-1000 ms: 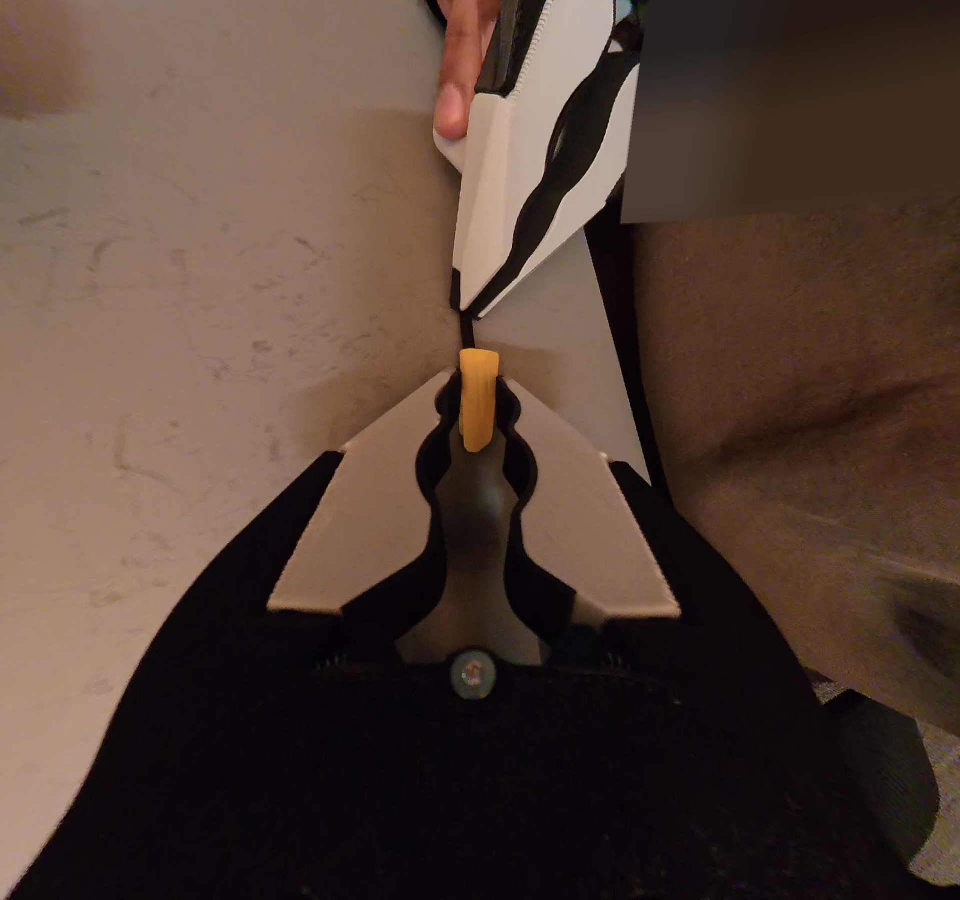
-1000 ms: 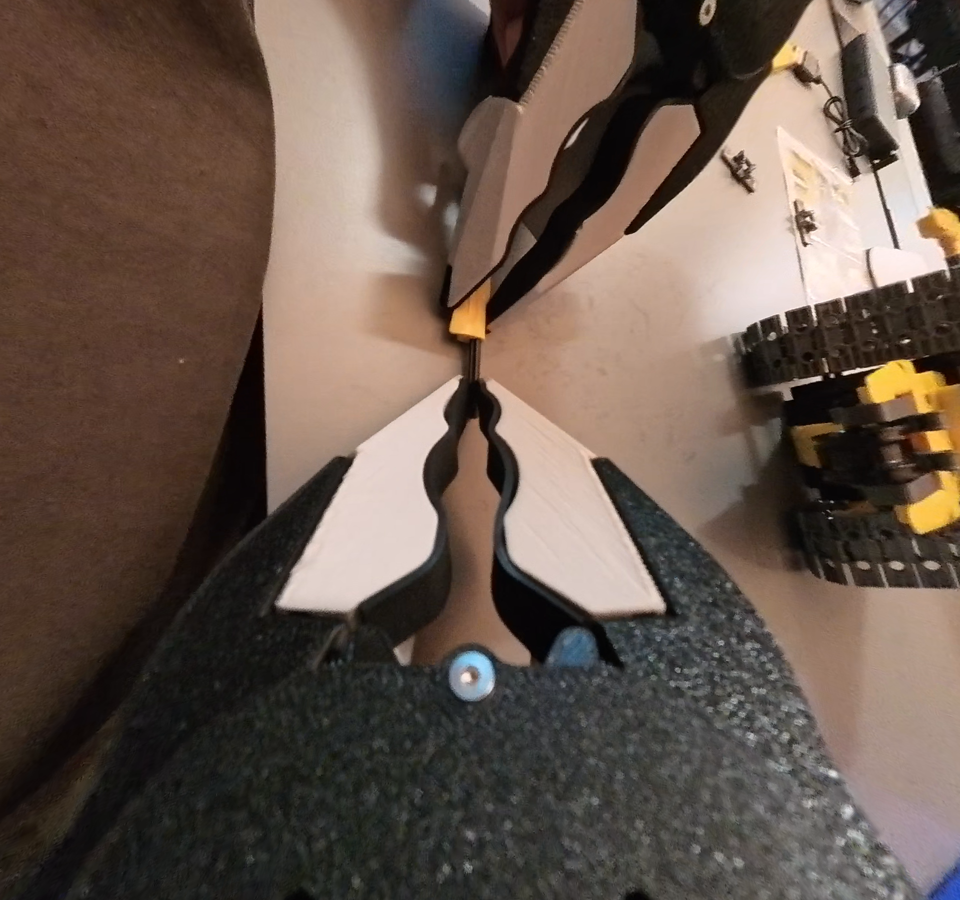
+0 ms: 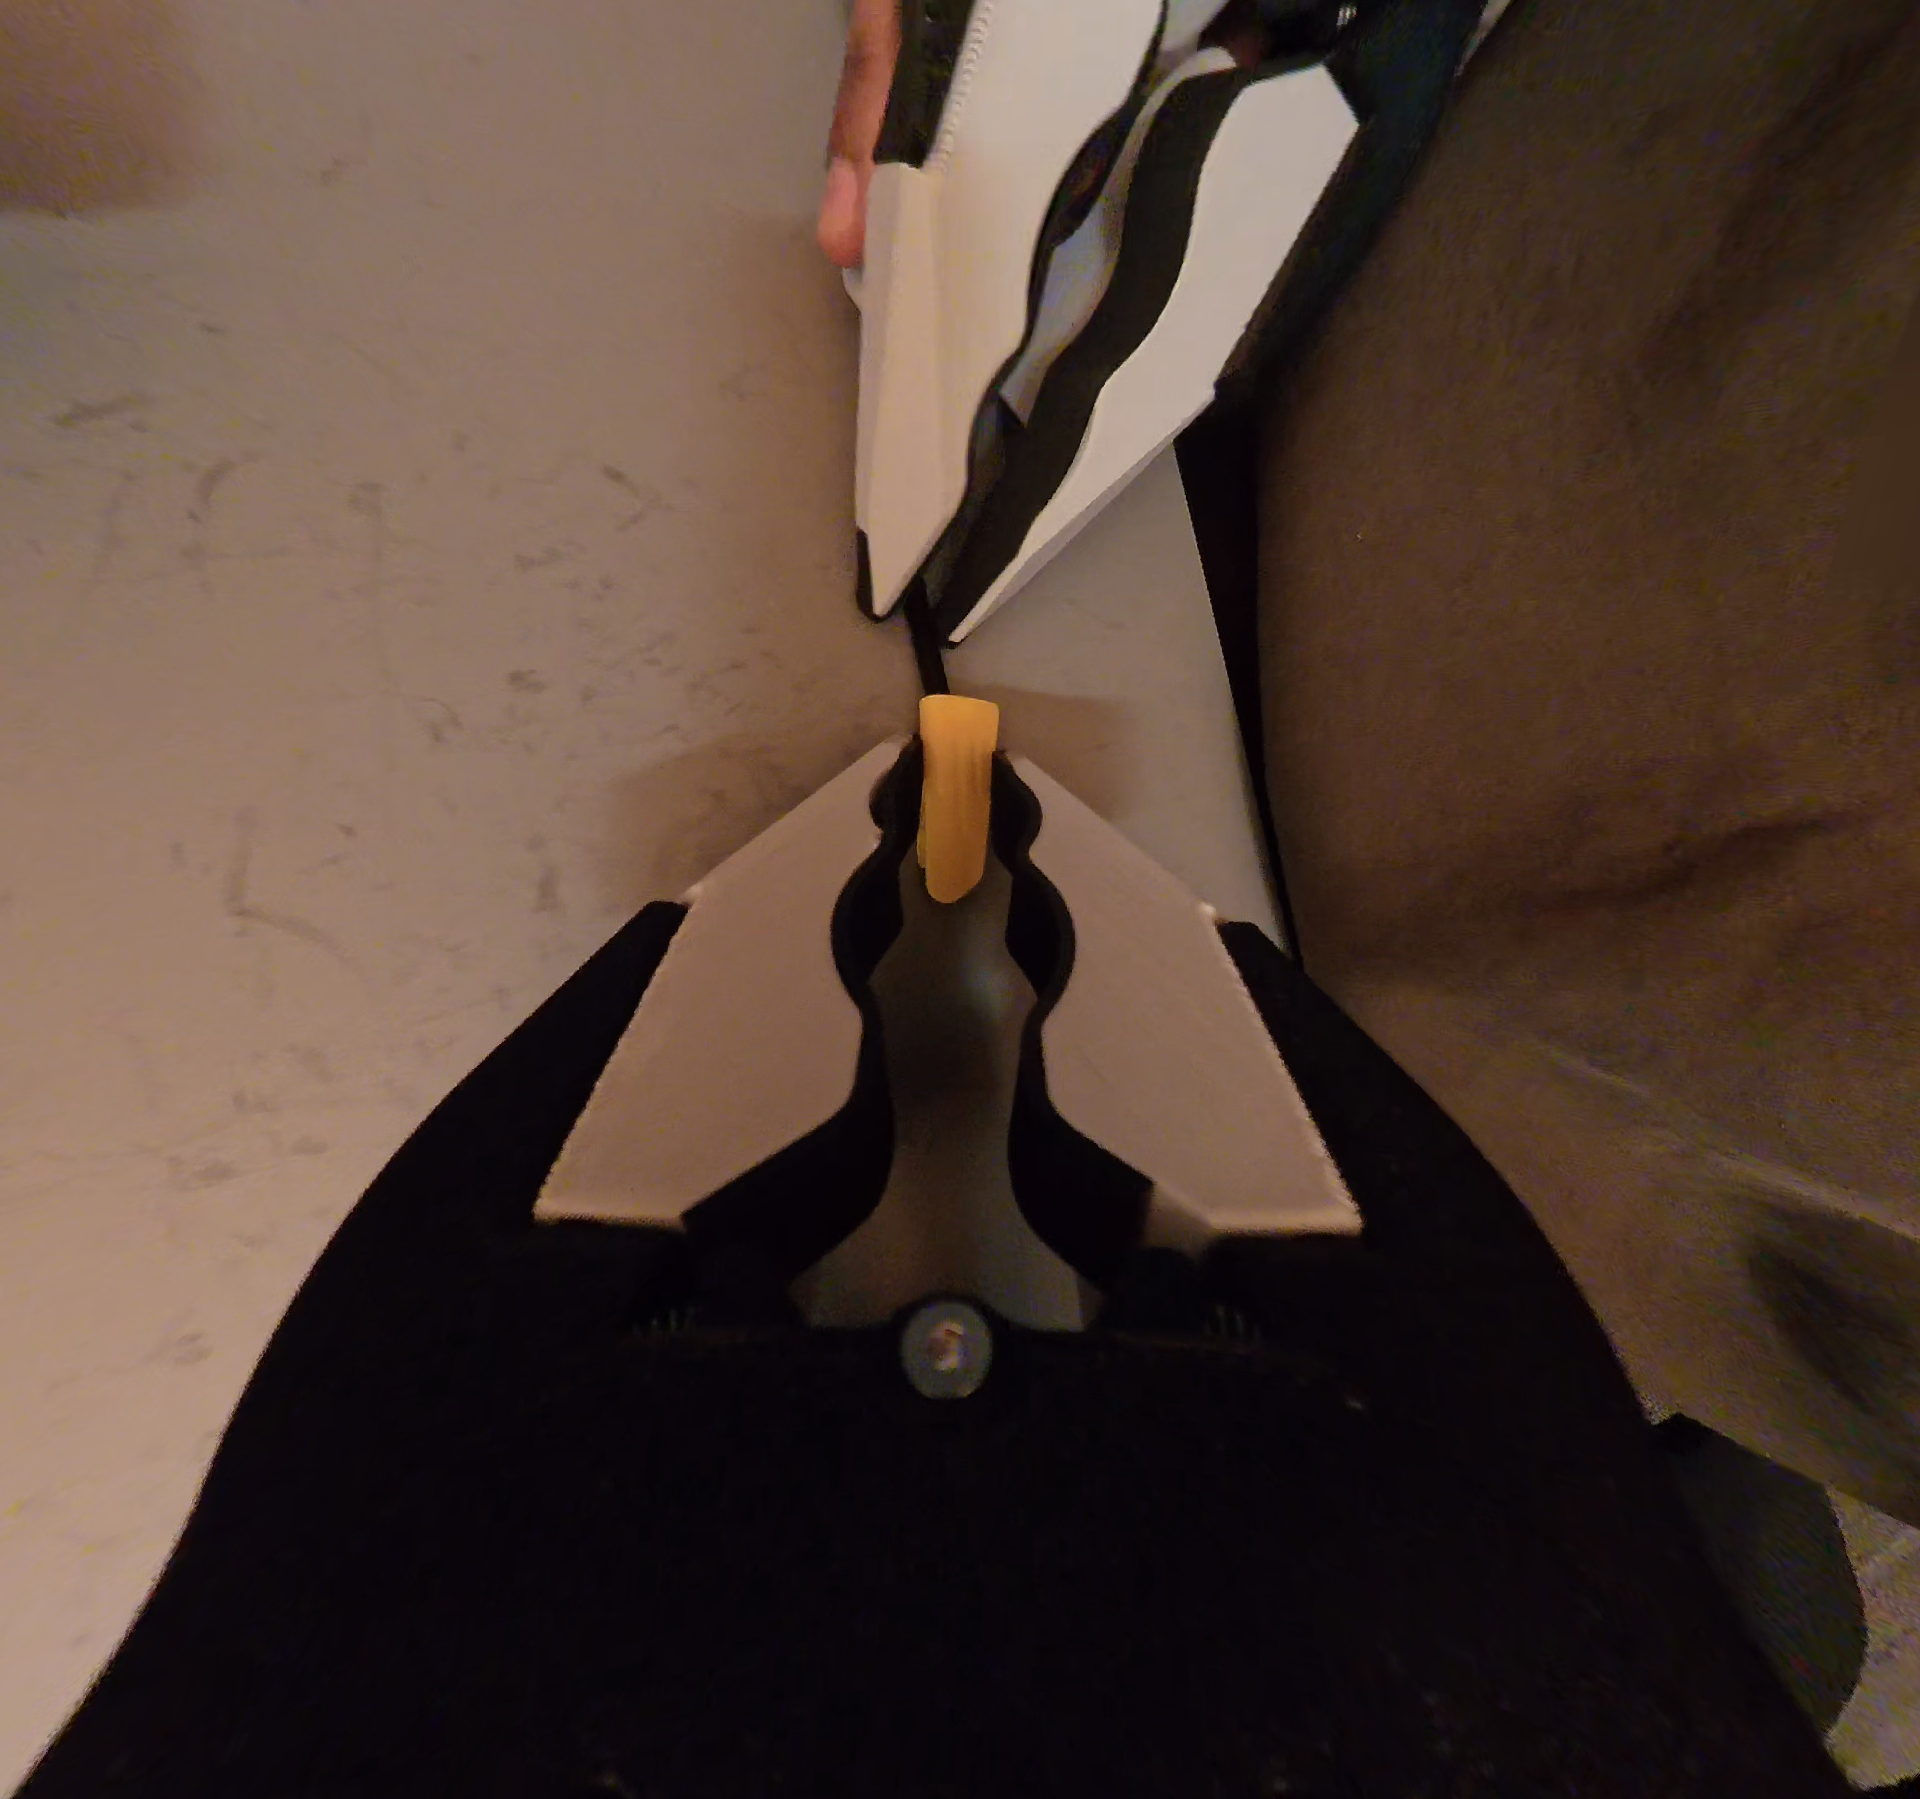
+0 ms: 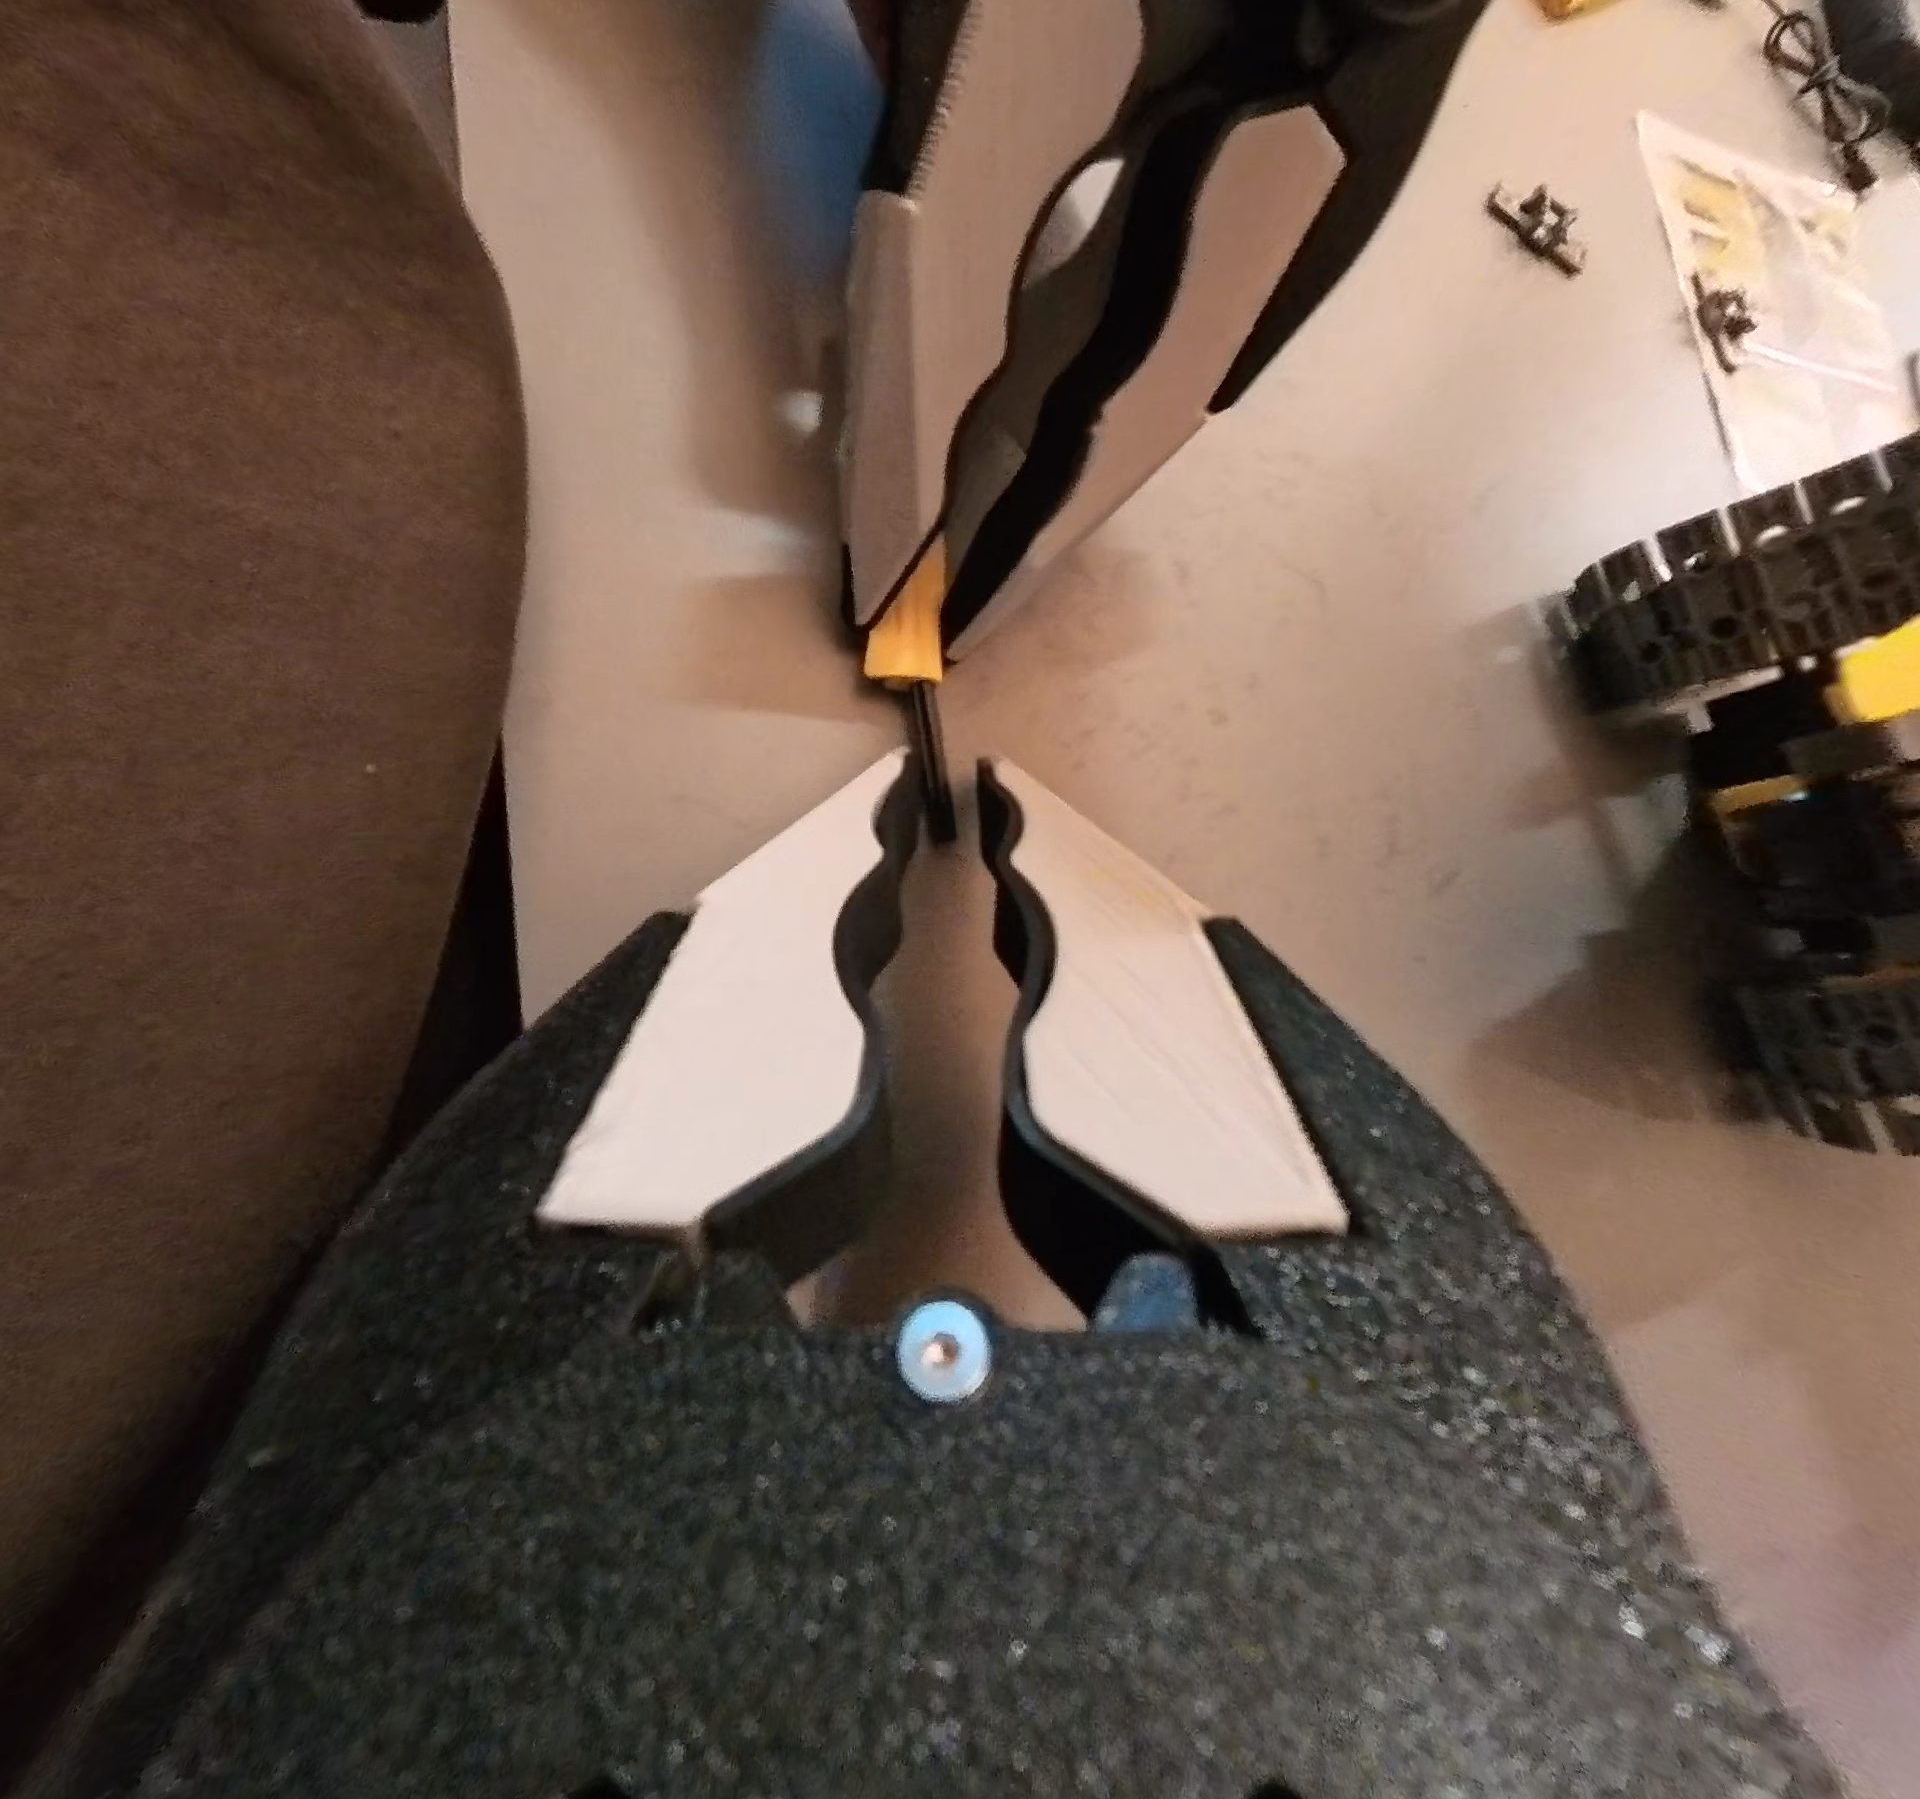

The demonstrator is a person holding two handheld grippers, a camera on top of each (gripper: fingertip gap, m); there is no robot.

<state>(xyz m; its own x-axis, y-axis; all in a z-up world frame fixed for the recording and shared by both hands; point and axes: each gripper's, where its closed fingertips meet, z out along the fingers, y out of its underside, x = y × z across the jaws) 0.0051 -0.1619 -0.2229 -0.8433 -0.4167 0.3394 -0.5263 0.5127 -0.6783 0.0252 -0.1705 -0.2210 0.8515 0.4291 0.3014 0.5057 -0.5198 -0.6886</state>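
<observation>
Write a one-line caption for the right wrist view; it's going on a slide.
Right gripper, jaws slightly apart around a black axle whose yellow piece the left gripper clamps.

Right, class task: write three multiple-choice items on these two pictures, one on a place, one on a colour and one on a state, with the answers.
1. Where is the tracked toy vehicle in the right wrist view?
A. on the table, at the right
B. in the left tool
C. on the person's lap

2. What colour is the small piece held in the left tool?
A. red
B. yellow
C. green

3. How do the jaws of the right tool stand?
A. wide open, nothing between them
B. clamped on a cable
C. slightly apart, with the black pin between them

Answers:
1 A: it rests on the table by the right edge.
2 B: yellow shows between the shut tips.
3 C: a gap shows beside the pin.
</observation>
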